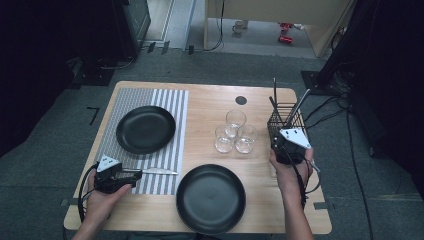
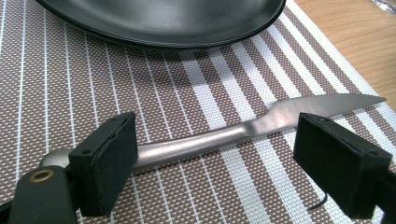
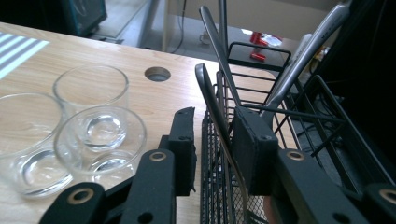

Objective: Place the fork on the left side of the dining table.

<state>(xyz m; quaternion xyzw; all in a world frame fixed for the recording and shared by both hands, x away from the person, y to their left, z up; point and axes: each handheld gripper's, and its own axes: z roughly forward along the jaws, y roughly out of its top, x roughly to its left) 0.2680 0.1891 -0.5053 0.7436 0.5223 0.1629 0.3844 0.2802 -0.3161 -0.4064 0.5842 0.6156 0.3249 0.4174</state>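
Two grippers: left gripper [image 1: 131,176] low over the striped placemat [image 1: 170,105], right gripper [image 3: 212,140] at the wire caddy [image 1: 286,122]
Left jaws: wide apart, astride the knife [image 2: 233,133], no pad touching
Knife: flat on the placemat, handle by the left pad, blade past the right pad, just below the far black plate [image 1: 145,129]
Right jaws: narrowed around an upright utensil handle [image 3: 210,100] and the caddy's mesh wall, contact unclear
Caddy: several metal utensils standing inside
Glasses: three clear tumblers [image 1: 234,132] clustered beside the caddy
Near plate [image 1: 210,198]: bare, black
Surface: wooden table [image 1: 210,100], grey carpet around
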